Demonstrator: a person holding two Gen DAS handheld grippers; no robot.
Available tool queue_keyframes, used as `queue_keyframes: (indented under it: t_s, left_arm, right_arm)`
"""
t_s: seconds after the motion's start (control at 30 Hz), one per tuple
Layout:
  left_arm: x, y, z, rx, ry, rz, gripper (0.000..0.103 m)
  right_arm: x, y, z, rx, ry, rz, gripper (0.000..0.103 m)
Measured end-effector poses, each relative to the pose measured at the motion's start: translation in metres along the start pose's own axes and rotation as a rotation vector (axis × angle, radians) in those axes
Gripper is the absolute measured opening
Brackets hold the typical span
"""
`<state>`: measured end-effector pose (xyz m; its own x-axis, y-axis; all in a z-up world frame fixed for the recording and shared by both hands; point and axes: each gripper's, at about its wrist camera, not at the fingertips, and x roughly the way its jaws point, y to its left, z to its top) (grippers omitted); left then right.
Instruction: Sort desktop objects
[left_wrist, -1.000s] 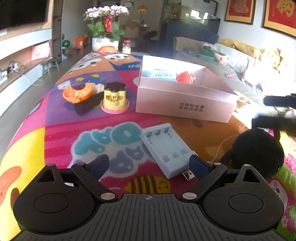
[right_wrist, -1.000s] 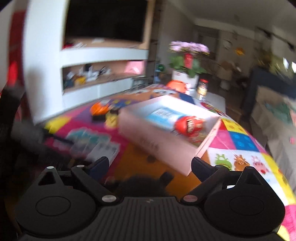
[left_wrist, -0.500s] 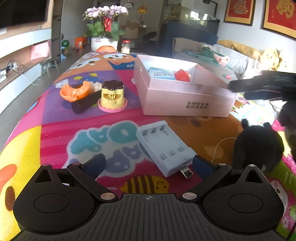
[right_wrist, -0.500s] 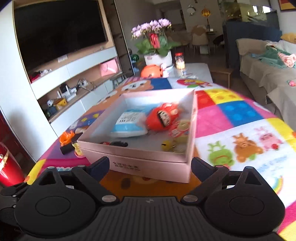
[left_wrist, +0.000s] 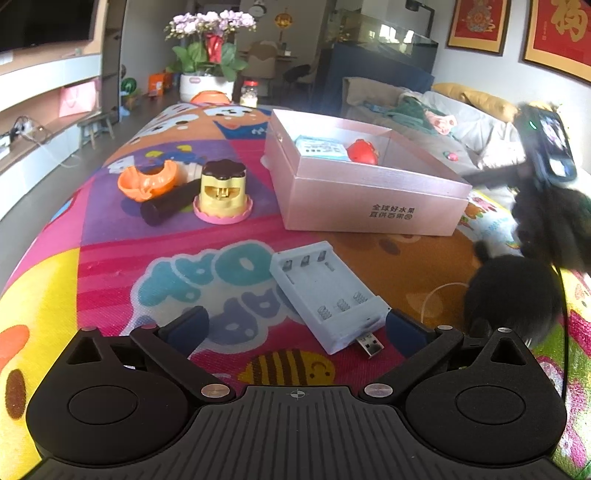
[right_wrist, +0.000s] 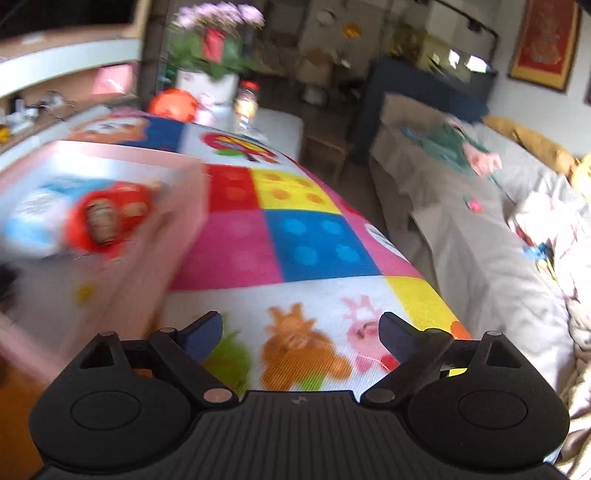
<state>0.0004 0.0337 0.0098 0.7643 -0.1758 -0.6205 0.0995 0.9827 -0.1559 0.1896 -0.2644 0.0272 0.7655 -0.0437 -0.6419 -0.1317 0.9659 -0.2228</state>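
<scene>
Three toys (left_wrist: 184, 192) sit beside pink box (left_wrist: 369, 199).

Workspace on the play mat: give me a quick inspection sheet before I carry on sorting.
Surface: colourful cartoon mat, flat.
Job's things: pink box open, holding a blue-white packet and a red toy. Outside it: light-blue battery charger, yellow toy with brown top, orange toy, dark cylinder, black fuzzy object.
Clutter: nothing seen beyond these.
Grippers: left tongs open, empty, charger's plug end between the tips. Right tongs closing, nothing between them, over bare mat right of the box.
Cables: thin white cord by the fuzzy object.
Surroundings: potted flowers, sofa.
</scene>
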Motion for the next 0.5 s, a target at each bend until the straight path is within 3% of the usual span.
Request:
queue_keyframes:
  t_s: [0.03, 0.1, 0.13, 0.17, 0.23, 0.33, 0.5]
  left_arm:
    - [0.000, 0.000, 0.000, -0.002, -0.001, -0.002, 0.103]
    - [0.000, 0.001, 0.000, -0.006, -0.002, -0.006, 0.103]
    - [0.000, 0.002, 0.000, -0.009, -0.003, -0.009, 0.103]
    - [0.000, 0.002, 0.000, -0.011, -0.003, -0.011, 0.103]
    - [0.000, 0.003, 0.000, -0.013, -0.003, -0.014, 0.103]
    - [0.000, 0.005, 0.000, -0.021, -0.007, -0.021, 0.103]
    - [-0.001, 0.008, 0.000, -0.039, -0.015, -0.036, 0.103]
  right_arm:
    - [0.003, -0.005, 0.009, 0.032, -0.014, -0.010, 0.080]
    - [-0.017, -0.019, 0.029, 0.135, -0.126, 0.003, 0.078]
    - [-0.037, -0.029, 0.037, 0.197, -0.216, 0.031, 0.081]
    - [-0.058, -0.039, 0.045, 0.258, -0.303, 0.064, 0.093]
    - [-0.094, -0.056, 0.052, 0.348, -0.407, 0.126, 0.103]
    - [-0.119, -0.062, 0.048, 0.343, -0.373, 0.113, 0.103]
    - [-0.126, -0.064, -0.001, 0.278, -0.262, -0.079, 0.103]
